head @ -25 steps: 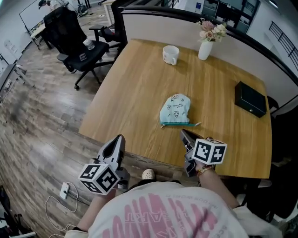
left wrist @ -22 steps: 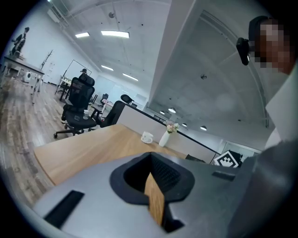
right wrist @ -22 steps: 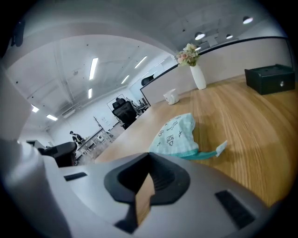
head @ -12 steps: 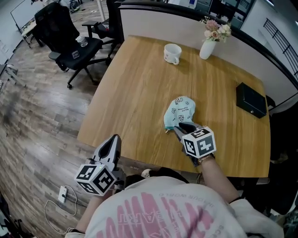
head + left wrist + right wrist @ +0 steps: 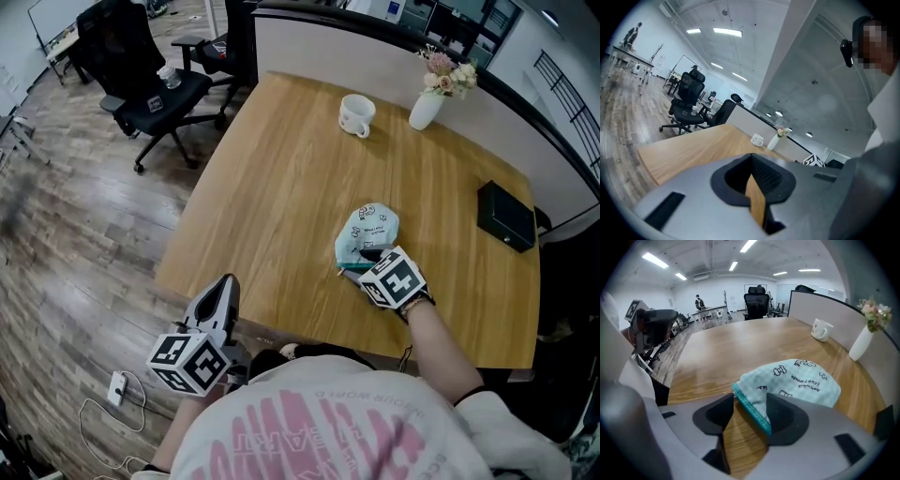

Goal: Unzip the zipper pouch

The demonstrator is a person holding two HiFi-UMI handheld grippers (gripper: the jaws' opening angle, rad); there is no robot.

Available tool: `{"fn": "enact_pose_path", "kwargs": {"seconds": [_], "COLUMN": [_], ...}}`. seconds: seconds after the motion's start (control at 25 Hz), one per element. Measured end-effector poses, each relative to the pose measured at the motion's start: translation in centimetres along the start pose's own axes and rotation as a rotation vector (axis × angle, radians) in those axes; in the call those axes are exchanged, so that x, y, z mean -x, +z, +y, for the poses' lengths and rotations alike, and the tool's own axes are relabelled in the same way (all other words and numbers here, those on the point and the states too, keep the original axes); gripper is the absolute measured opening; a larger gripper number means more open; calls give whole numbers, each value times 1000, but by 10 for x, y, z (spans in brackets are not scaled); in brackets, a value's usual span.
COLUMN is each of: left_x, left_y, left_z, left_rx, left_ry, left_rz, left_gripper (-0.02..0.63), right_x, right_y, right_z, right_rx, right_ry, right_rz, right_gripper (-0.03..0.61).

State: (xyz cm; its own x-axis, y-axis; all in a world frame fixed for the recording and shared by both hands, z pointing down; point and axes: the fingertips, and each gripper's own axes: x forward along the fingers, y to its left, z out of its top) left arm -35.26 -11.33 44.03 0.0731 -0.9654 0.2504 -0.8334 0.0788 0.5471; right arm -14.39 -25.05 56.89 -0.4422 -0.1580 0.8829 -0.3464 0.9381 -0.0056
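The light-teal printed zipper pouch (image 5: 368, 232) lies on the wooden table (image 5: 272, 187), its darker teal zipper edge (image 5: 752, 408) turned toward me. My right gripper (image 5: 750, 401) points steeply down at that near edge; its jaws have just been opening and stand apart, with the zipper edge running between them, not pressed. In the head view its marker cube (image 5: 389, 278) covers the pouch's near end. My left gripper (image 5: 225, 289) hangs shut and empty off the table's near-left edge; in the left gripper view (image 5: 752, 161) the jaws meet with nothing held.
A white mug (image 5: 356, 114) and a white vase of flowers (image 5: 427, 108) stand at the table's far side before a partition. A black box (image 5: 506, 216) sits at the right edge. Office chairs (image 5: 141, 66) stand on the floor to the left.
The right gripper went from the table's near edge forward and down onto the pouch's zipper edge, rolled over, and its jaws opened. The left gripper drifted a little.
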Motion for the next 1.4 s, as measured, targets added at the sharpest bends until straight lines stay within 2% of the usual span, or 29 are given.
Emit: {"fn": "enact_pose_path", "kwargs": {"seconds": [0.2,0.36,0.48,0.68,0.84,1.0,1.16,1.24,1.4], "left_x": [-3,-5,-8,-14,-22,-27,-36,-41,-40], "left_y": [4,4,2,-4,-10,-21,-25,-20,-15], "left_z": [0,-1,-1,-12,-38,-76,-112,-130,-167], "left_rx": [4,0,-14,-58,-109,-199,-366,-472,-633], "left_ry": [-7,-16,-20,-93,-232,-436,-627,-699,-845], "left_rz": [-7,-2,17,68,118,199,236,215,211], "left_gripper": [2,2,2,2,2,2,12,72,121], "right_x": [-2,-4,-2,14,44,78,111,128,167], "right_y": [-3,-6,-9,-10,6,23,37,42,54], "right_z": [1,6,11,32,46,49,49,51,75], "right_rx": [-5,-45,-96,-161,-164,-132,-87,-72,-16], "right_ry": [19,35,59,143,198,179,145,150,232], "right_rz": [10,4,0,-13,-80,-161,-229,-256,-302], "right_gripper": [186,141,60,43,40,37,34,34,31]}}
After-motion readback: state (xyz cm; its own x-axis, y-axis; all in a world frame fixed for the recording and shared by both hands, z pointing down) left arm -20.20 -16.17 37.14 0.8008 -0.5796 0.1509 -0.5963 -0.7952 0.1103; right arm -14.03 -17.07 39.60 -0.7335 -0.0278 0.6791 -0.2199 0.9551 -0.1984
